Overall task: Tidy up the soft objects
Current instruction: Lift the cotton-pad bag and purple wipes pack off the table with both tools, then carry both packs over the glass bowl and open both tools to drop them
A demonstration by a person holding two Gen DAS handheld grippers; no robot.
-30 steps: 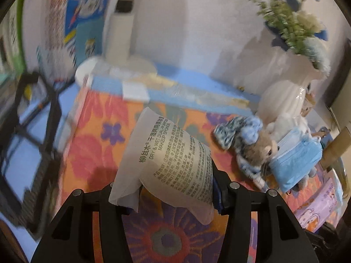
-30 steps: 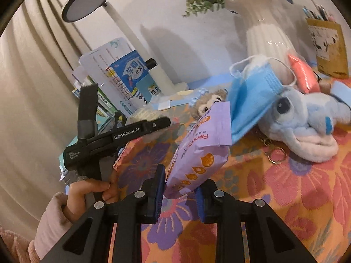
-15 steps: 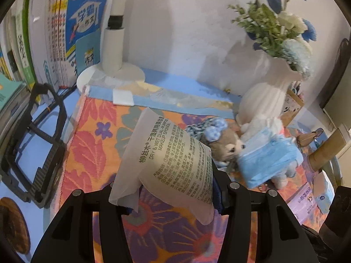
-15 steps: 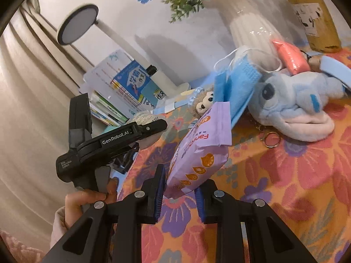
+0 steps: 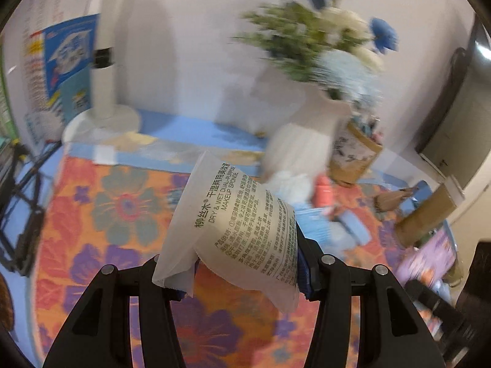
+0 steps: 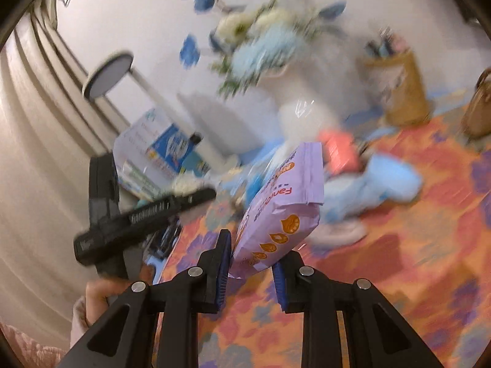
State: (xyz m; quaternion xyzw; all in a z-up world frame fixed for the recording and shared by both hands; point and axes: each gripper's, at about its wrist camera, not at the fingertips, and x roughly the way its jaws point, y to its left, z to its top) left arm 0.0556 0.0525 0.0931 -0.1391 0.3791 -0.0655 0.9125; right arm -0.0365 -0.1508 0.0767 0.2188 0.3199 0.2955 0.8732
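— Both views have swung since a second ago; the vase (image 5: 307, 128) now sits upper right, blurred.
— And the jaws?
— Left gripper (image 5: 245, 276) clamps the white sponge packet (image 5: 239, 230) at centre; right gripper (image 6: 251, 263) clamps the purple pouch (image 6: 282, 208), above the floral counter (image 6: 414, 260).

White flower vase (image 5: 310, 135), lamp (image 6: 107, 75), books (image 5: 66, 61)

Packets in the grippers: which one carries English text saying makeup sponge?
The white packet in the left gripper, printed "DRY & WET DUAL-PURPOSE MAKEUP SPONGE". The right gripper holds a purple packet with orange drop shapes.
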